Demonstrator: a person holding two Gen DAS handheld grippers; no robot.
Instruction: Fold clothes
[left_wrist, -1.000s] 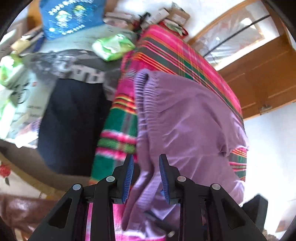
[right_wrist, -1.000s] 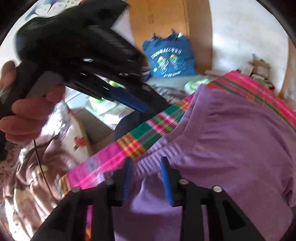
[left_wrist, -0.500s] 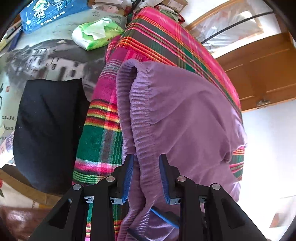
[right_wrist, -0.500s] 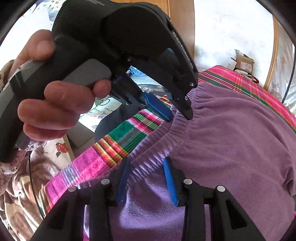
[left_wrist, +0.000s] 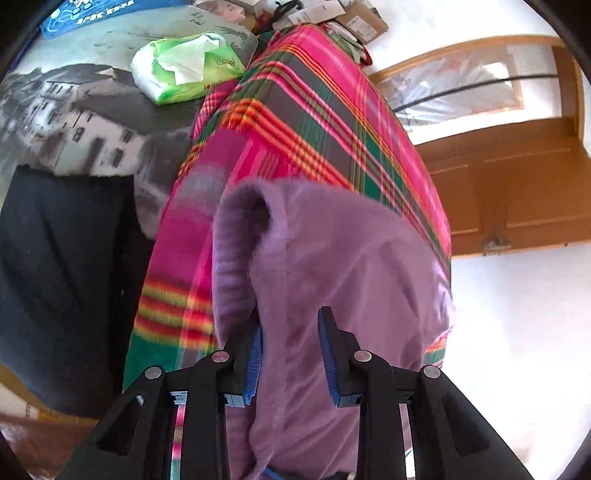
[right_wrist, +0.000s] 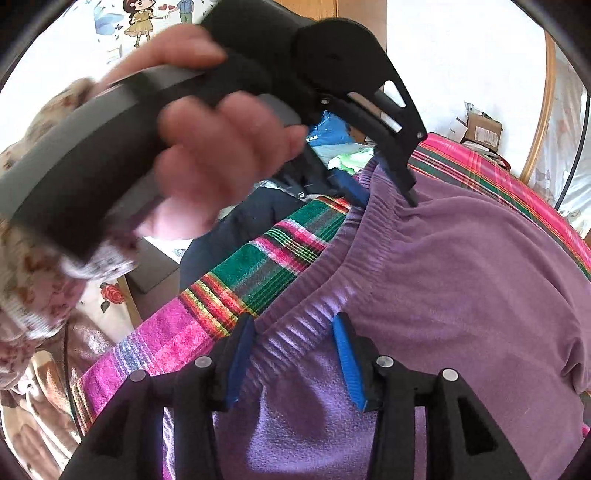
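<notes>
right wrist view: purple garment (right_wrist: 461, 277) waistband runs 7 to 1 o'clock between the right gripper (right_wrist: 295, 354) fingers, just opening, unclamped; left gripper (right_wrist: 388, 184) pinches its 1 o'clock end.

Black plastic frames with silver screws and blue finger pads (right_wrist: 349, 363) are seen; a grey handle (right_wrist: 85, 136) and a floral sleeve (right_wrist: 26, 273) are shown.

Right tool (right_wrist: 293, 360) opening over purple garment's (right_wrist: 461, 280) waistband
</notes>
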